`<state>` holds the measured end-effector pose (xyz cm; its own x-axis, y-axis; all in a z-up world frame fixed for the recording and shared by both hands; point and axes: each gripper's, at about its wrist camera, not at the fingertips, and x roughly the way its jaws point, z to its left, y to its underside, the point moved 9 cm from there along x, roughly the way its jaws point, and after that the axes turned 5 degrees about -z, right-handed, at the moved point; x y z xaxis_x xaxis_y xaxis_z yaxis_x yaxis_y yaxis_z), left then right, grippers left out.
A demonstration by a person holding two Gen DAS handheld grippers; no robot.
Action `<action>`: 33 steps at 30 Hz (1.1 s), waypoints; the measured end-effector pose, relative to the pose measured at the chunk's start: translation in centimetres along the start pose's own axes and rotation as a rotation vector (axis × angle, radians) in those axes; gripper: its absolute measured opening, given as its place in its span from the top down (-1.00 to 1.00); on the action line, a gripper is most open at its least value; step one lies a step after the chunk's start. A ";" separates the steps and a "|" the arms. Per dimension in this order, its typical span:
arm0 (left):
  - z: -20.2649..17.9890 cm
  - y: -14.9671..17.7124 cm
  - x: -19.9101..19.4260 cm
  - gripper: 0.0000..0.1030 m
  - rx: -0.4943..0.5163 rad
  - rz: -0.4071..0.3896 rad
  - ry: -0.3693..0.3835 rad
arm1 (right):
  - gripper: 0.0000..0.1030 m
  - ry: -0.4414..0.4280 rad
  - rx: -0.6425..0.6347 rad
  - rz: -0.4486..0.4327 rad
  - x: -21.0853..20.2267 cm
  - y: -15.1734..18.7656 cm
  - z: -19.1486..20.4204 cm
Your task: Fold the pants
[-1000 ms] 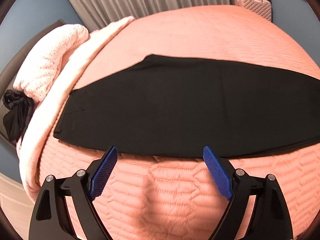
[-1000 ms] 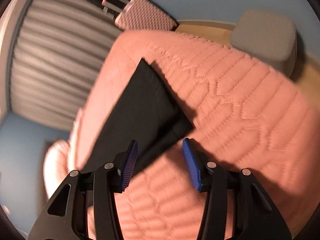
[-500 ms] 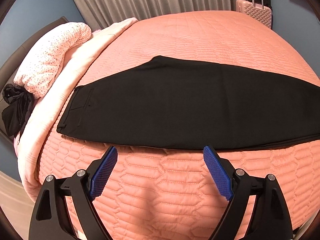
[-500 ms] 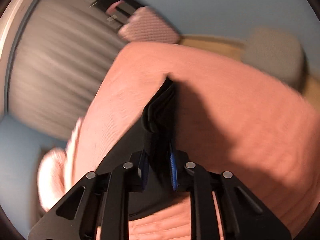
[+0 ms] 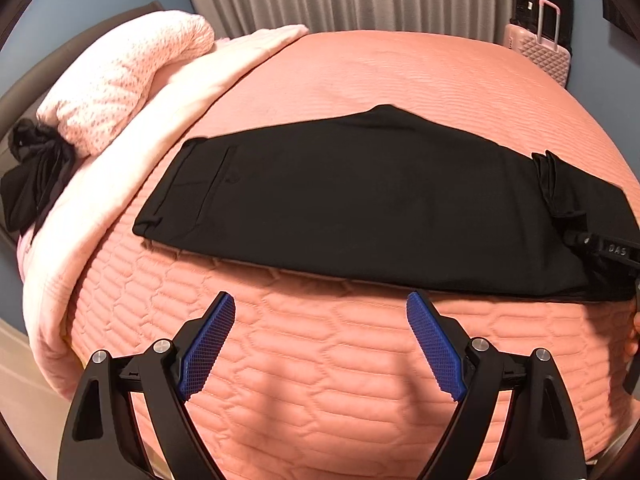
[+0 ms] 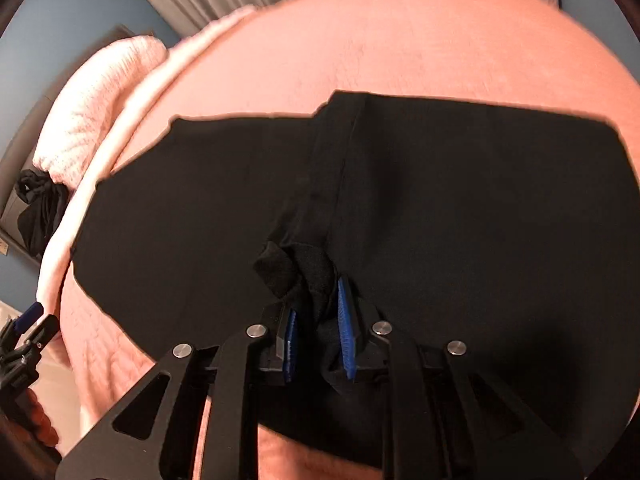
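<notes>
Black pants (image 5: 360, 200) lie flat on a bed with a salmon-pink quilted cover (image 5: 340, 360). Their long axis runs left to right across the bed. The waistband end, with a pocket seam, is at the left, toward a pale pink blanket (image 5: 132, 168) and a speckled pillow (image 5: 120, 76).

The right gripper (image 6: 316, 332) has its blue fingers (image 6: 345, 332) clamped on a bunched black hem, the leg end of the pants. The gathered cloth rises from between the fingers and drapes over the flat fabric beyond, so the leg end is lifted above the rest of the garment. In the left wrist view this gripper shows only as a dark shape at the far right edge, with folded cloth beside it.

The left gripper (image 5: 320, 344) hovers over bare quilt on the near side of the pants. Its fingers (image 5: 208, 344) stand wide apart with nothing between them. The near long edge of the pants lies just beyond its fingertips, and the waistband sits further to the left.

Judging from this, the fold turns on carrying the held leg end leftward along the long axis to the waistband, and the right hand is the one placed for it.

Hard to make out: the right wrist view is blurred, the black cloth hides its own layers, and how many layers are pinched cannot be told. A dark bundle (image 5: 32, 184) by the pillow is unidentifiable.
</notes>
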<state>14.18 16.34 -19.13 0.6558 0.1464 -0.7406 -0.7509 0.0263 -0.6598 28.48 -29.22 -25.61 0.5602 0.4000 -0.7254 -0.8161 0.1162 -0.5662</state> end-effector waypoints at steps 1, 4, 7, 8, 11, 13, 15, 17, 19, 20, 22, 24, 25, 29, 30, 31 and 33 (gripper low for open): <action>0.4 0.1 0.2 -0.67 -0.005 0.001 0.000 | 0.67 -0.002 0.028 0.005 -0.2 -0.4 -0.1; 1.2 0.2 1.0 -0.67 -0.015 0.006 0.007 | 0.66 0.006 -0.014 -0.014 -2.0 -1.1 1.0; 1.4 0.1 1.7 -0.67 -0.025 0.011 0.015 | 0.66 0.007 -0.105 0.000 -2.4 -0.8 2.9; 1.4 0.0 1.7 -0.67 -0.031 0.010 0.016 | 0.66 0.013 -0.141 0.004 -2.2 -0.5 3.4; 1.2 -0.3 1.5 -0.67 -0.042 0.002 0.027 | 0.66 0.010 -0.201 0.042 -0.5 0.9 5.1; 1.1 -0.5 1.5 -0.67 -0.040 0.002 0.031 | 0.66 0.023 -0.228 0.047 0.0 1.5 5.6; 1.2 -0.6 1.4 -0.67 -0.039 -0.003 0.027 | 0.66 0.016 -0.213 0.042 -0.2 1.0 6.0; 1.1 -0.6 1.4 -0.67 -0.041 -0.001 0.032 | 0.63 0.010 -0.210 0.047 -0.1 1.1 6.1; 1.0 -0.5 1.6 -0.67 -0.040 0.003 0.030 | 0.57 0.033 -0.267 0.056 0.2 1.4 6.5; 1.1 -0.5 1.6 -0.67 -0.038 0.005 0.027 | 0.55 0.036 -0.282 0.056 0.0 1.4 6.8; 1.3 -0.6 1.4 -0.67 -0.041 -0.001 0.024 | 0.55 0.044 -0.285 0.046 -0.3 1.2 7.1; 1.7 -0.4 1.5 -0.67 -0.049 0.003 0.018 | 0.60 0.053 -0.278 0.043 -0.1 0.9 7.0; 1.8 -0.3 1.5 -0.67 -0.053 0.007 0.016 | 0.62 0.049 -0.258 0.035 -0.2 0.6 7.0; 2.9 -0.2 1.4 -0.67 -0.064 0.001 0.007 | 0.62 -0.021 -0.235 -0.060 -2.3 -2.1 10.2; 3.2 -0.1 1.5 -0.67 -0.065 0.003 0.004 | 0.62 -0.035 -0.266 -0.055 -2.1 -2.3 11.5; 3.4 -0.1 1.7 -0.67 -0.067 0.007 0.002 | 0.62 -0.042 -0.295 -0.031 -1.3 -2.0 12.4; 3.9 -0.1 1.9 -0.67 -0.076 0.011 -0.005 | 0.55 -0.044 -0.330 0.033 0.9 -0.7 13.2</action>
<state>15.19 20.52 -20.03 0.6474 0.1516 -0.7469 -0.7496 -0.0505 -0.6599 27.66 -16.91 -20.69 0.5217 0.4385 -0.7318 -0.7396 -0.1951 -0.6442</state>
